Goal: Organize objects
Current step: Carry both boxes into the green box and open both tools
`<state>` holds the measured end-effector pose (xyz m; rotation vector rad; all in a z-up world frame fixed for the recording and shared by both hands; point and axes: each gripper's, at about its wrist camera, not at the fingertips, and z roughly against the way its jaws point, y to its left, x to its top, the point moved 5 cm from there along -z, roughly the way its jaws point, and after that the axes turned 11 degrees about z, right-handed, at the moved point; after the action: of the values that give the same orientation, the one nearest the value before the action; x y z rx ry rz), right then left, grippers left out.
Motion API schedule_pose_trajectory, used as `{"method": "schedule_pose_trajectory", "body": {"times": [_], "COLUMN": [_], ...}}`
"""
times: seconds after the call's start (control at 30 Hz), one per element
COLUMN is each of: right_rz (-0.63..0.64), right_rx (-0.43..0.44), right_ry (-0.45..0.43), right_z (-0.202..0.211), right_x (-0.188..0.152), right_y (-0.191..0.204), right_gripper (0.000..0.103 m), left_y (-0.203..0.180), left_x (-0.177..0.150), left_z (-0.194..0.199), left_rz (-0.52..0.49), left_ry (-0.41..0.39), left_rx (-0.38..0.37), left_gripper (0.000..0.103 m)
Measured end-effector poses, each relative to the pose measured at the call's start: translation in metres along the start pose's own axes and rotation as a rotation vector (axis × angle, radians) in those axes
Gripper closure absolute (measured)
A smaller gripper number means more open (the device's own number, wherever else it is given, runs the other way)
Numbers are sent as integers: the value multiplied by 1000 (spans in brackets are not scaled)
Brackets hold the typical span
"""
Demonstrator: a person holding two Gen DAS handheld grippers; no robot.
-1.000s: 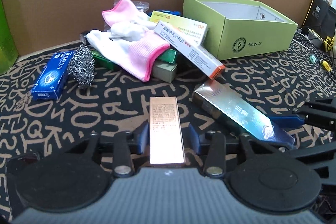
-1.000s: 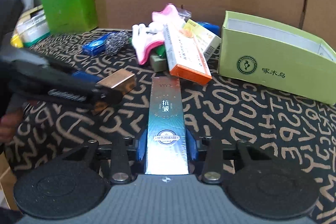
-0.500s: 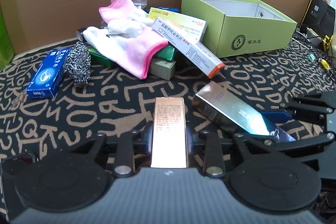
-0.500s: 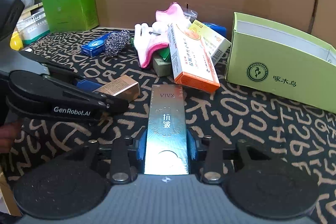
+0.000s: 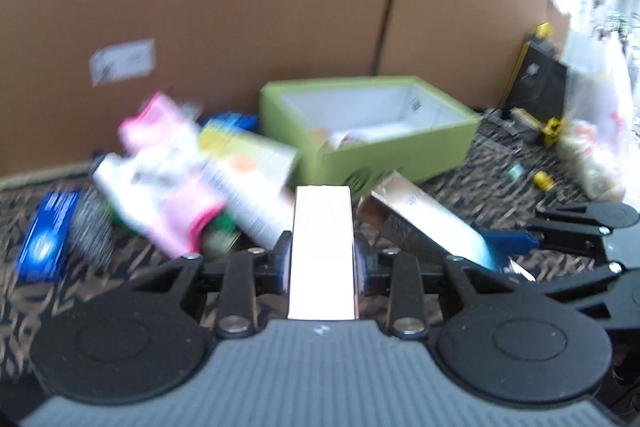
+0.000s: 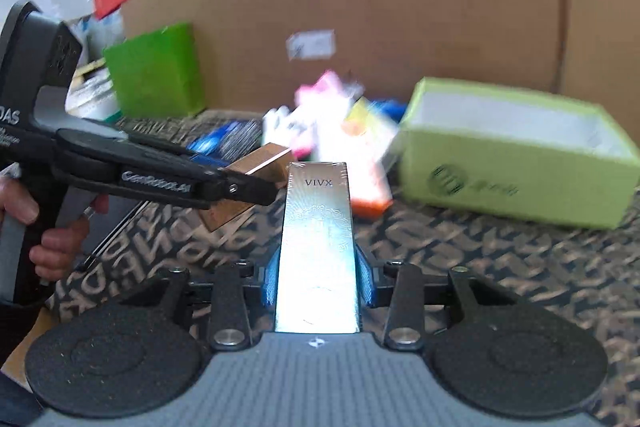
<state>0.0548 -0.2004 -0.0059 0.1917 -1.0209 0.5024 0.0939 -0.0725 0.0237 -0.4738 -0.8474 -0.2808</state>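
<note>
My left gripper (image 5: 322,261) is shut on a long copper-coloured box (image 5: 322,219), held lengthwise and lifted off the patterned mat (image 5: 472,183). My right gripper (image 6: 318,283) is shut on a long silver-blue box marked VIVX (image 6: 318,227), also raised. In the left wrist view the silver box (image 5: 428,227) points in from the right between the right gripper's blue pads. In the right wrist view the left gripper (image 6: 248,187) comes in from the left with the copper box (image 6: 260,167). An open light-green box (image 5: 376,131) stands behind on the mat, its white inside showing.
A blurred pile lies left of the green box: pink-and-white gloves (image 5: 168,179), a white medicine carton (image 5: 248,183), a steel scourer (image 5: 90,231), a blue box (image 5: 46,243). A cardboard wall (image 5: 280,7) closes the back. A darker green box (image 6: 156,71) stands far left. A hand (image 6: 52,239) grips the left handle.
The left jaws closed onto the copper box a second ago. Both grippers then rose with their boxes off the mat and tilted up, so the green box's inside shows.
</note>
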Motion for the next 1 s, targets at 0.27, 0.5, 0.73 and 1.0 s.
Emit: {"method": "schedule_pose_trajectory", "body": {"times": [0.27, 0.5, 0.73, 1.0], "right_rz": [-5, -45, -76, -98], "right_rx": [-251, -455, -532, -485], "right_ry": [-86, -100, -79, -41], "right_z": [21, -9, -62, -104], "right_x": [39, 65, 63, 48], "right_y": [-81, -165, -230, -257], "right_gripper": [60, 60, 60, 60], "left_y": [-54, -79, -80, -73], "left_x": [73, 117, 131, 124], "left_z": [-50, -136, -231, -292], "left_rz": [24, 132, 217, 239], "left_ry": [-25, 36, 82, 139], "left_rx": [-115, -159, -107, -70], "left_gripper": [73, 73, 73, 73]}}
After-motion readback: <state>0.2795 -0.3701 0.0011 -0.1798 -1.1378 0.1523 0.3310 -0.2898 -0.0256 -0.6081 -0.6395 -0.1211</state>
